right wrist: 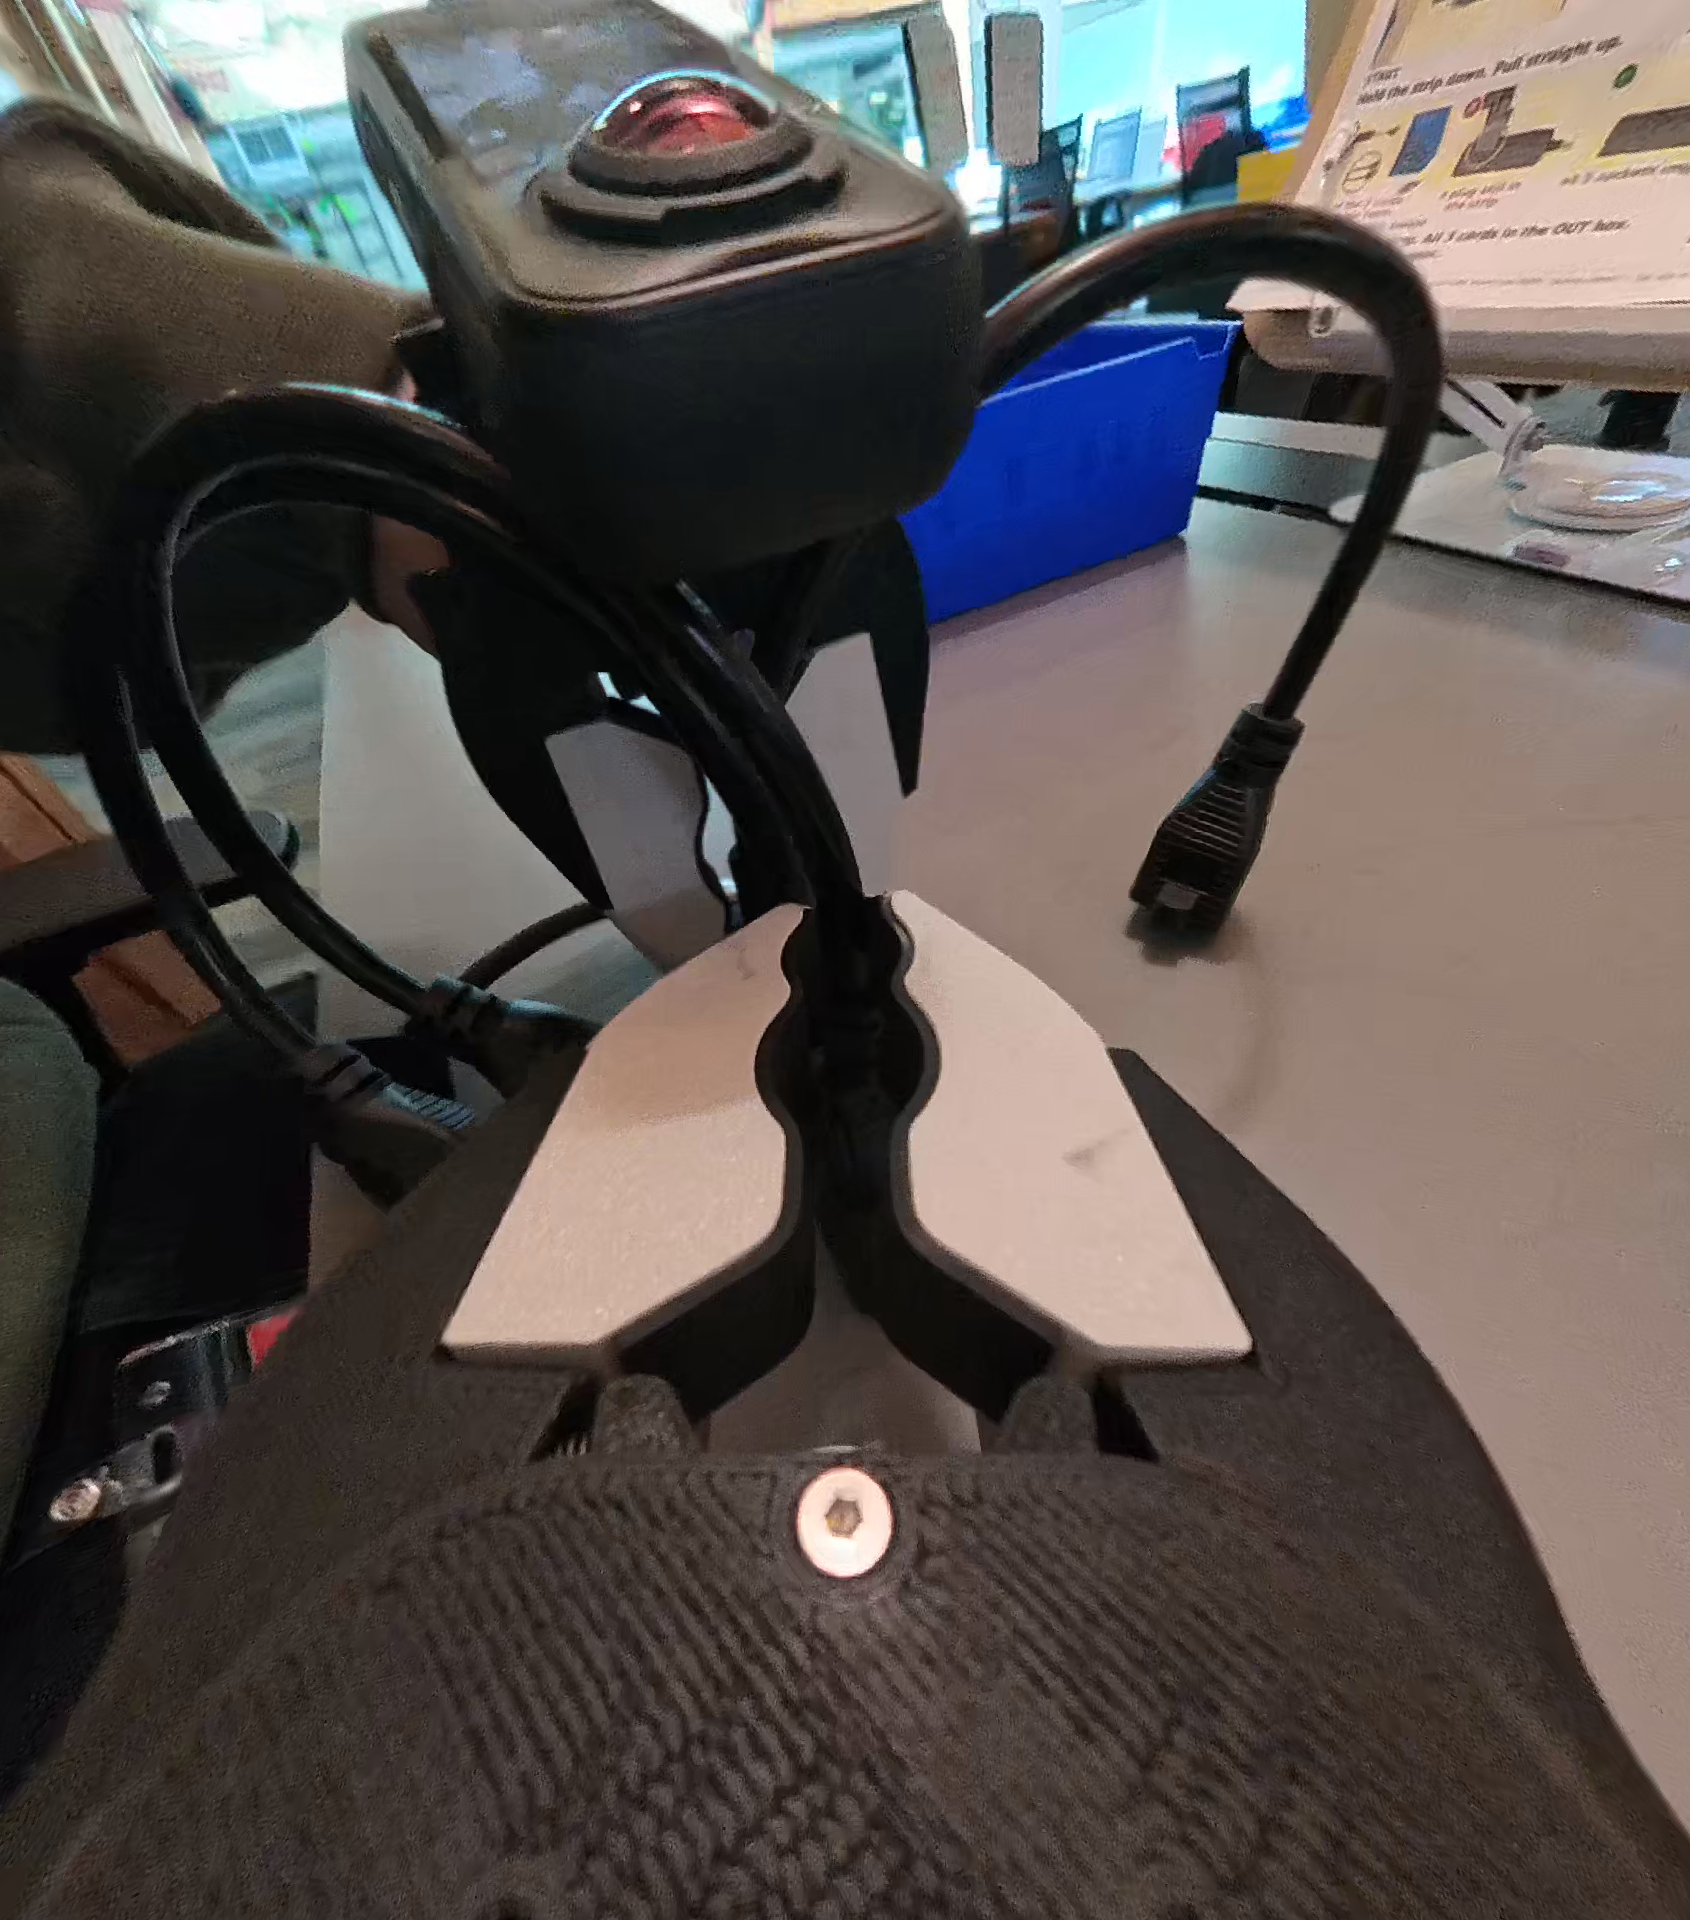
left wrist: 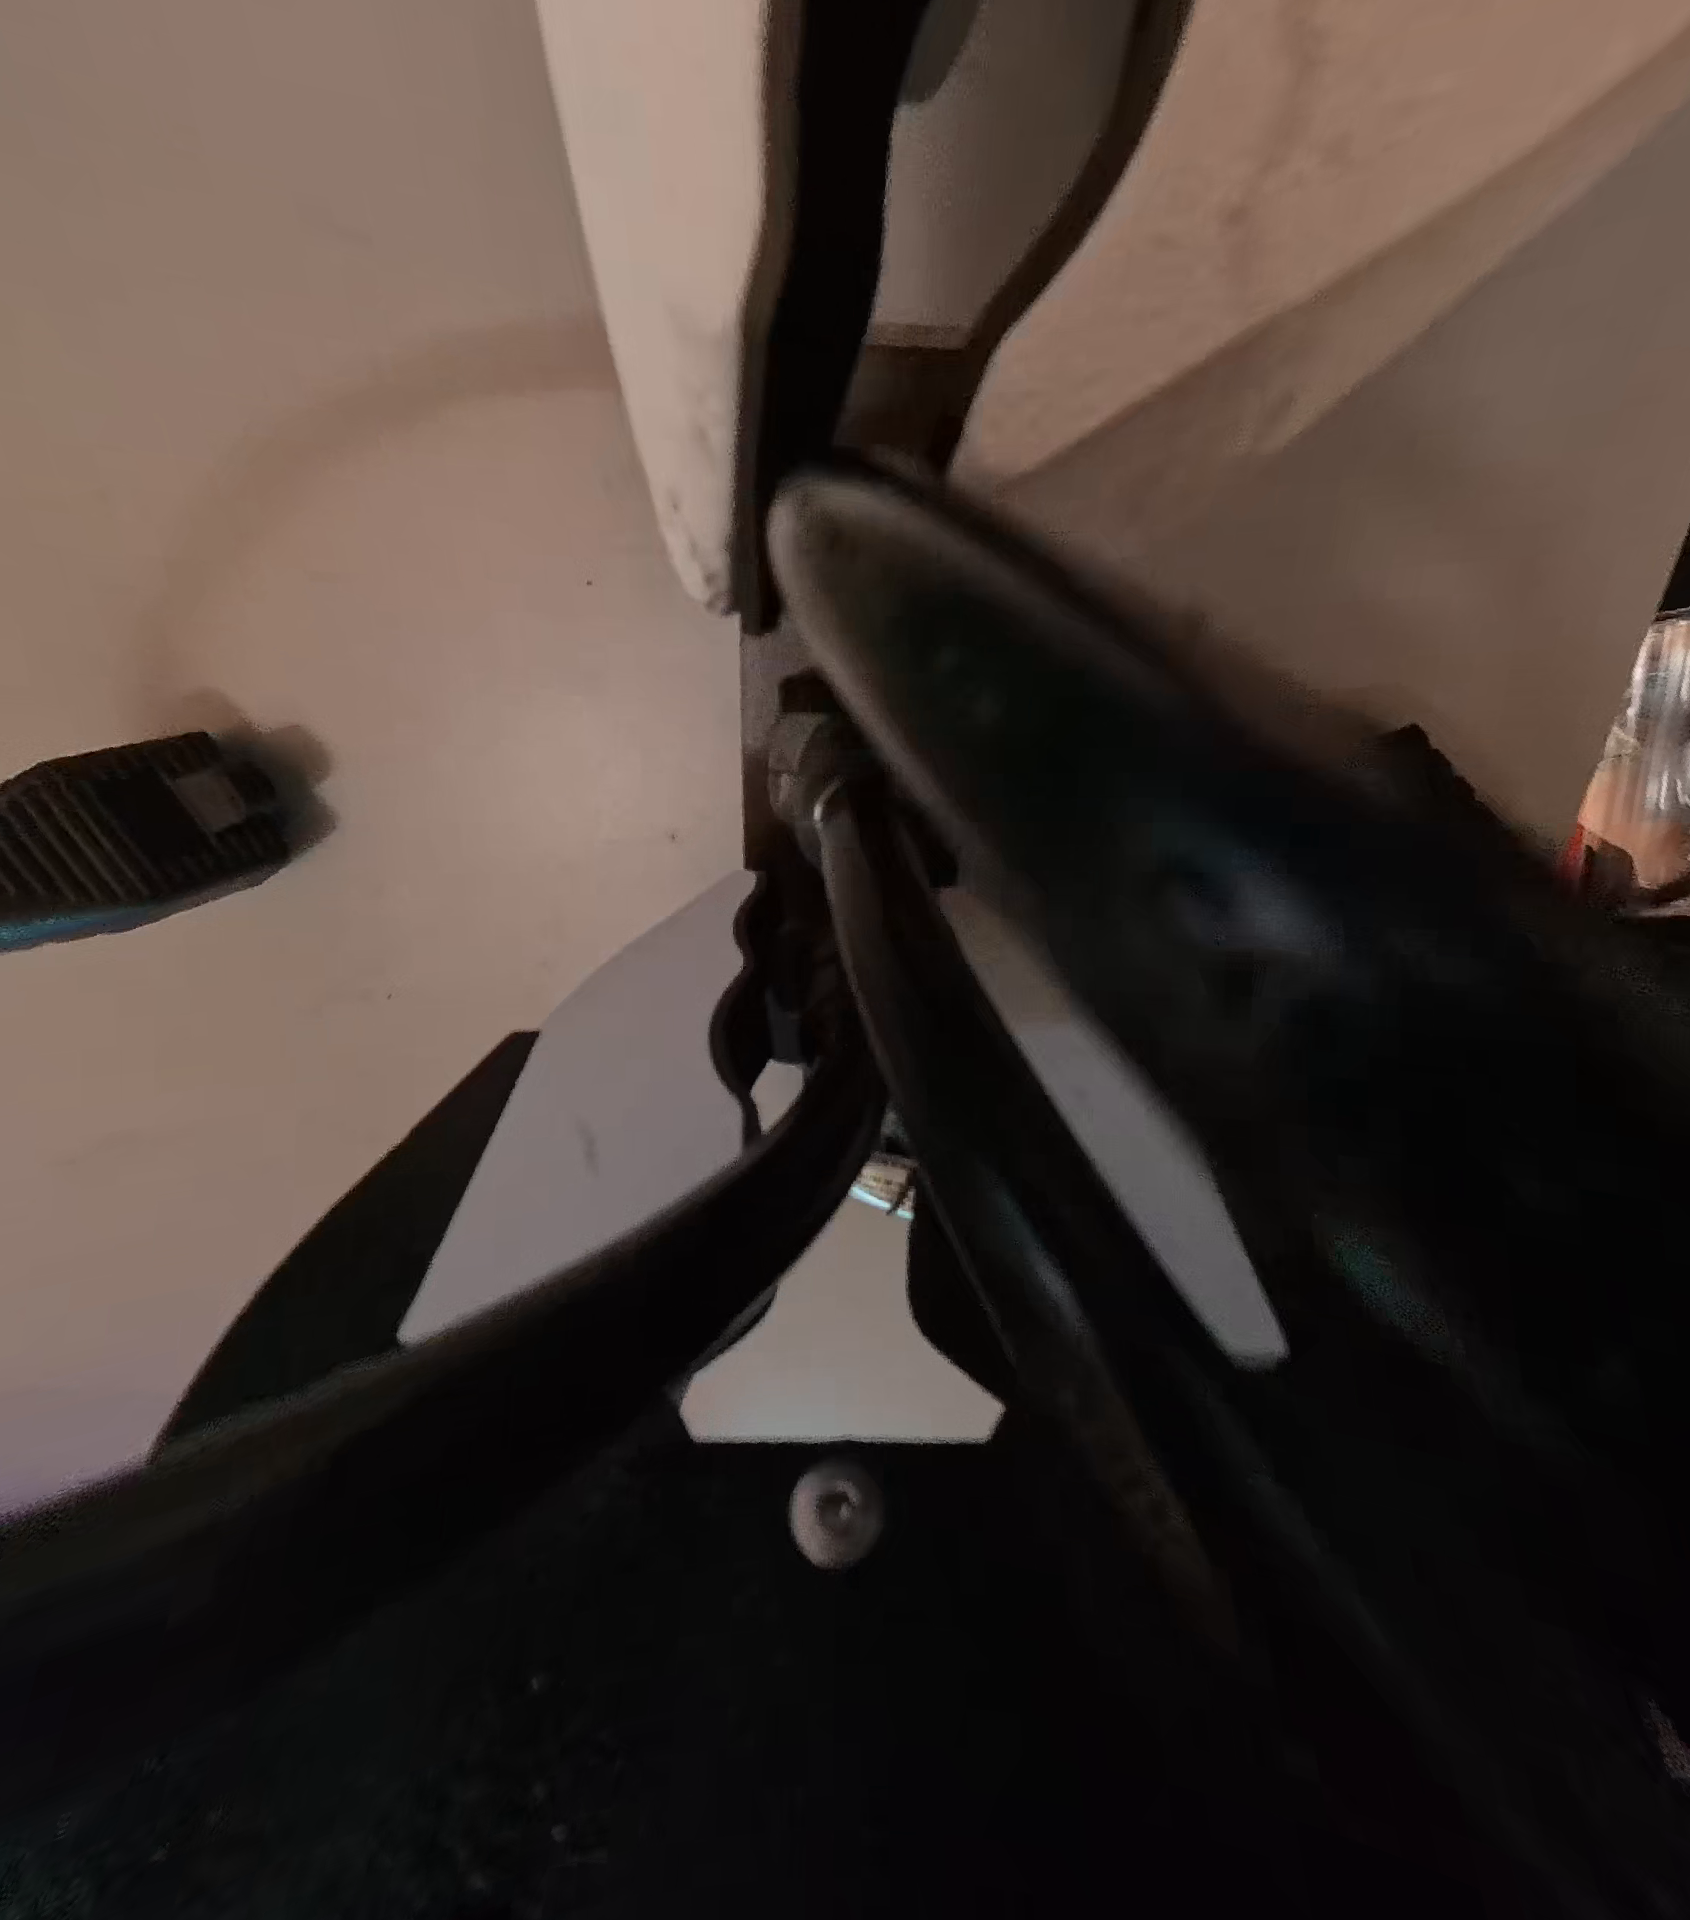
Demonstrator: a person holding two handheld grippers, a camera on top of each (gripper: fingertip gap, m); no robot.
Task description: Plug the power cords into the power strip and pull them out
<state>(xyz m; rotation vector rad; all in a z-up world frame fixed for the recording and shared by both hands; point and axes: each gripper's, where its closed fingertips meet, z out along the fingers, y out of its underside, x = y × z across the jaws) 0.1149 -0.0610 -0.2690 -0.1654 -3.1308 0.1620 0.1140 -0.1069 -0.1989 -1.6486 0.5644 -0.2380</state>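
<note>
Right wrist view showed the right gripper (right wrist: pixel 846 997) closed narrowly on a bundle of black power cords (right wrist: pixel 716 727), which ran up from between its grey fingers (right wrist: pixel 654 1153). Two cords looped to the left of the gripper and ended in plugs (right wrist: pixel 394 1112) hanging low beside its left finger. A third cord arched up and over to the right, its connector end (right wrist: pixel 1205 831) resting tip-down on the grey desk (right wrist: pixel 1443 1039), well to the right of the gripper. Directly ahead hung the left gripper (right wrist: pixel 654 748), seen from the front, with its fisheye camera (right wrist: pixel 685 145) on top and a person's dark-sleeved arm (right wrist: pixel 72 416) behind it. A blue bin (right wrist: pixel 1059 468) stood beyond, to the right.

Left wrist view looked down at the pale desk; the left gripper (left wrist: pixel 820 935) had black cords (left wrist: pixel 862 935) passing between its fingers, but blur and a dark shape across the frame kept me from telling whether it clamped them. A black connector (left wrist: pixel 124 831) lay on the desk to its left.
</note>
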